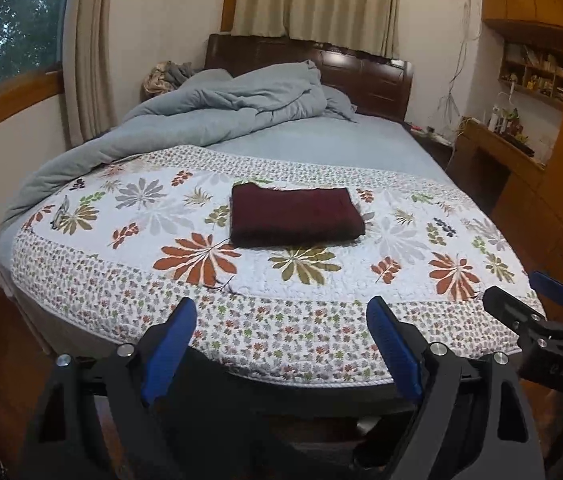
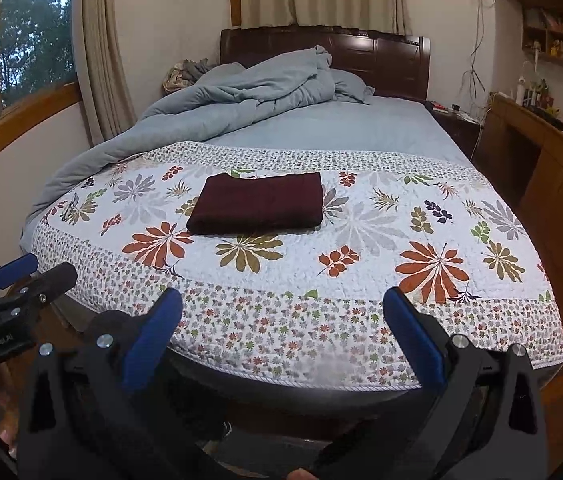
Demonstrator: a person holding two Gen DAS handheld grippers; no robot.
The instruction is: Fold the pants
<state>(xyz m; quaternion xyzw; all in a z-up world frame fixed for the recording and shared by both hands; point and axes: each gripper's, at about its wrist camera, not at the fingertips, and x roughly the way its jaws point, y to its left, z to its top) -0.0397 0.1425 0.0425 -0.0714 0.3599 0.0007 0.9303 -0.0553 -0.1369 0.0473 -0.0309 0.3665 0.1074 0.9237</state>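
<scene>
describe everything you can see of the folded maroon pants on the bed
The maroon pants are folded into a compact, flat rectangle of several layers, in a soft, slightly fuzzy-looking dark fabric. The thick folded edge faces the cameras; thinner, slightly uneven edges lie at the far side. They rest on the floral quilt, near its middle. Nothing else touches them; both grippers are well short of them.
</scene>
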